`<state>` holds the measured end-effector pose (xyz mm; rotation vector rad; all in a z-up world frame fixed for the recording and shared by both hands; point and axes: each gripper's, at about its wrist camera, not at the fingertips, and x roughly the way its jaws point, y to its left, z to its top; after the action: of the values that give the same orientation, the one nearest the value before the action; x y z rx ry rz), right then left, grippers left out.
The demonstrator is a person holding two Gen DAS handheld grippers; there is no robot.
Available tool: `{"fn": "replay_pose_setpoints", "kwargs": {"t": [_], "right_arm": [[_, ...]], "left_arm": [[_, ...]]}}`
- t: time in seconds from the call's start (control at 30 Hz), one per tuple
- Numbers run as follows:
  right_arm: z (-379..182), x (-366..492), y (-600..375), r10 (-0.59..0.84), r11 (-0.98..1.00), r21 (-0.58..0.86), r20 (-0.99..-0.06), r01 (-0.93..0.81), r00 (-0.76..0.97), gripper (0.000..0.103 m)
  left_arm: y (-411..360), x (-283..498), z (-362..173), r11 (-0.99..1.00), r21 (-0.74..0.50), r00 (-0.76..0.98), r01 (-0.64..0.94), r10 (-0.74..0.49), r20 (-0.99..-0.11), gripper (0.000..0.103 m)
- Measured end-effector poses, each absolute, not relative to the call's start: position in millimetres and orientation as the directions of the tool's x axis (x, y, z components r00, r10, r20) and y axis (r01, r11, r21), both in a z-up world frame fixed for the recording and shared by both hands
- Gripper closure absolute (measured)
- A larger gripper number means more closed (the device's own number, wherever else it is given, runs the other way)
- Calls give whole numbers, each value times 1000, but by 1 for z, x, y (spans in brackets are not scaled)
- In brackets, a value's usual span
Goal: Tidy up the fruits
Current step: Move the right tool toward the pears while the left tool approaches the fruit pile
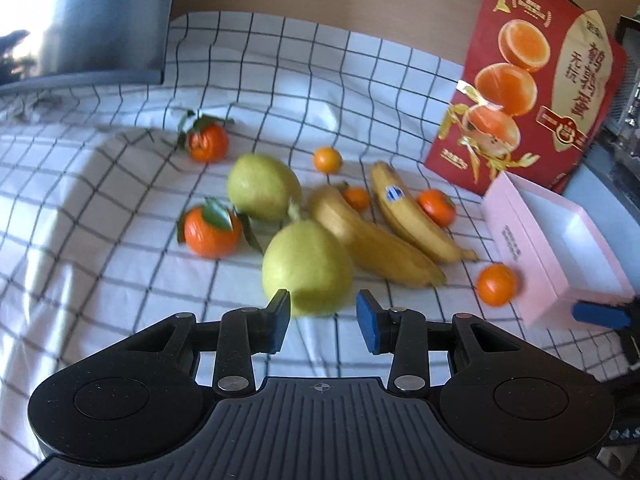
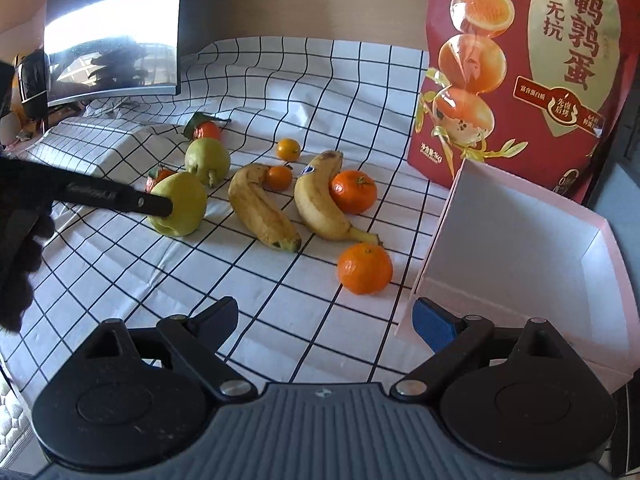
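Two yellow-green pears, two bananas and several oranges lie on a checked cloth [image 1: 100, 240]. My left gripper [image 1: 323, 312] is open, its blue pads just short of the near pear [image 1: 306, 268], which fills the gap ahead of the tips. In the right wrist view one finger of the left gripper [image 2: 156, 204] lies across that pear [image 2: 184, 208]. The second pear [image 1: 262, 186] sits behind it, and the bananas [image 1: 376, 240] lie to its right. My right gripper [image 2: 324, 320] stands wide open over bare cloth, an orange [image 2: 364, 268] ahead of it and a pink box [image 2: 520, 248] at its right finger.
A tall red food bag [image 2: 520, 60] stands behind the open pink box [image 1: 516, 240]. A dark monitor [image 2: 112, 40] rises at the back left. A dark-gloved hand [image 2: 16, 240] holds the left gripper. Bare cloth lies in front of the fruit.
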<state>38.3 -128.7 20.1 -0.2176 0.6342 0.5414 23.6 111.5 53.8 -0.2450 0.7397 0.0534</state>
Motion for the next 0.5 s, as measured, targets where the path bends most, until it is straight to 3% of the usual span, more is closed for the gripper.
{"fn": "replay_pose_setpoints", "kwargs": {"t": [0.27, 0.5], "right_arm": [[26, 36, -125, 463, 816, 0, -600, -578, 653, 8], [41, 62, -101, 572, 771, 161, -600, -616, 559, 9]], "left_arm": [[110, 6, 49, 962, -223, 732, -157, -38, -680, 61], [126, -14, 55, 950, -219, 741, -220, 17, -671, 61]]}}
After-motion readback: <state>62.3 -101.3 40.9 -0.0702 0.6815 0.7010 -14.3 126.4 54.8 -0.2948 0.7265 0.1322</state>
